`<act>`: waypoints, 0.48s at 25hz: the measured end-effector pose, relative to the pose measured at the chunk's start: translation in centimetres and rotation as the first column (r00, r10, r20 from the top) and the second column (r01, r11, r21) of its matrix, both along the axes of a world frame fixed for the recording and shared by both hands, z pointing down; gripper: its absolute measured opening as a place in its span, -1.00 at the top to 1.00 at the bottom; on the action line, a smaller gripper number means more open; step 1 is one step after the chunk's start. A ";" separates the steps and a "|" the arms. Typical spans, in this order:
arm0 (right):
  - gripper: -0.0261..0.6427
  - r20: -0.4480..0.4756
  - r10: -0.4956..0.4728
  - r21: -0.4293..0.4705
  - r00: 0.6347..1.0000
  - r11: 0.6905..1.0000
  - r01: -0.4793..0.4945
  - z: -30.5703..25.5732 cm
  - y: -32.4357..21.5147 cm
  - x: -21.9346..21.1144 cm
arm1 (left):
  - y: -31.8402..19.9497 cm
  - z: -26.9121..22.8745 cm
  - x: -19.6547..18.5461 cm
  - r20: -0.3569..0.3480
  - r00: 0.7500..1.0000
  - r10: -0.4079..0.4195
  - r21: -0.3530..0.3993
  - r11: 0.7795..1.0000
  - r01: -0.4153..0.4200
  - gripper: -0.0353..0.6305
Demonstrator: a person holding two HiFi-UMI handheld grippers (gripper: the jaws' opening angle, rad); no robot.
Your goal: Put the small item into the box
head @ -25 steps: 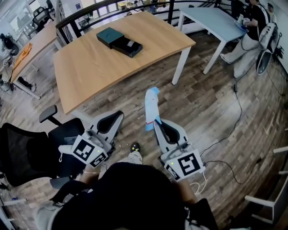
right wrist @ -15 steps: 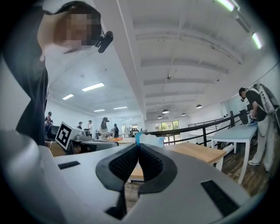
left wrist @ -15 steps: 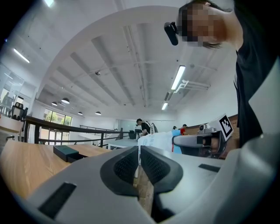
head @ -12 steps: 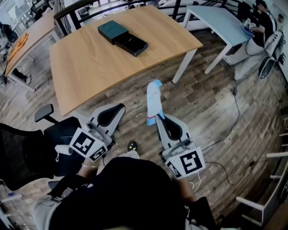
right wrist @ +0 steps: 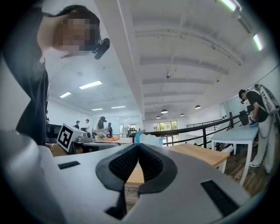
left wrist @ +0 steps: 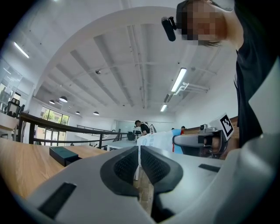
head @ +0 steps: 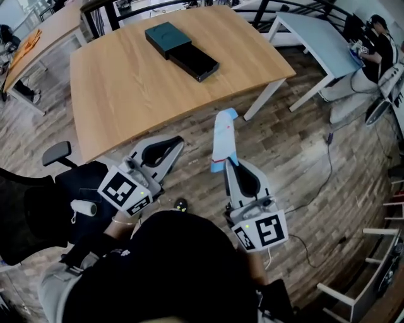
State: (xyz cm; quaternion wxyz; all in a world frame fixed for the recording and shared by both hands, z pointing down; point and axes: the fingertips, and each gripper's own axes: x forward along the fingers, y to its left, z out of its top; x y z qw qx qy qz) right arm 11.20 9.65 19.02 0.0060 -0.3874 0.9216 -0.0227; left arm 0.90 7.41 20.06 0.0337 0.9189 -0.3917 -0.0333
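A dark teal box (head: 168, 36) lies on the wooden table (head: 120, 94), with its black tray (head: 194, 62) slid out beside it. My right gripper (head: 228, 163) is shut on a long white and blue packet (head: 223, 134), which sticks out forward over the floor, short of the table's front edge. In the right gripper view the packet's tip (right wrist: 148, 140) shows just past the closed jaws (right wrist: 138, 147). My left gripper (head: 177, 140) is shut with nothing in it, near the table's front edge. The left gripper view shows its closed tips (left wrist: 140, 149), the box (left wrist: 63, 154) and the packet (left wrist: 158, 141).
A black office chair (head: 38, 208) stands at my left. A light blue table (head: 319, 41) stands at the right with a person (head: 379, 44) beside it. A cable (head: 331, 158) runs over the wooden floor. A railing (head: 189, 5) lies behind the table.
The view has shifted so the table and box sit lower and nearer. Both grippers have edged forward toward the table. The packet stays held in the right gripper.
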 end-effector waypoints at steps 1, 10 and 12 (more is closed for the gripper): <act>0.85 0.000 -0.001 -0.001 1.000 1.000 0.001 0.0 -0.4 -0.3 | -0.4 0.0 -0.4 -0.002 1.000 -0.001 0.002 1.000 0.001 0.82; 0.85 -0.004 -0.007 -0.025 1.000 1.000 0.007 1.0 -3.9 -0.9 | -3.6 1.3 -1.6 -0.003 1.000 -0.027 -0.030 0.999 0.027 0.82; 0.85 -0.003 -0.019 -0.029 1.000 0.999 0.019 1.4 -5.3 -0.9 | -4.4 1.7 -1.8 0.002 0.999 -0.045 -0.037 0.998 0.045 0.82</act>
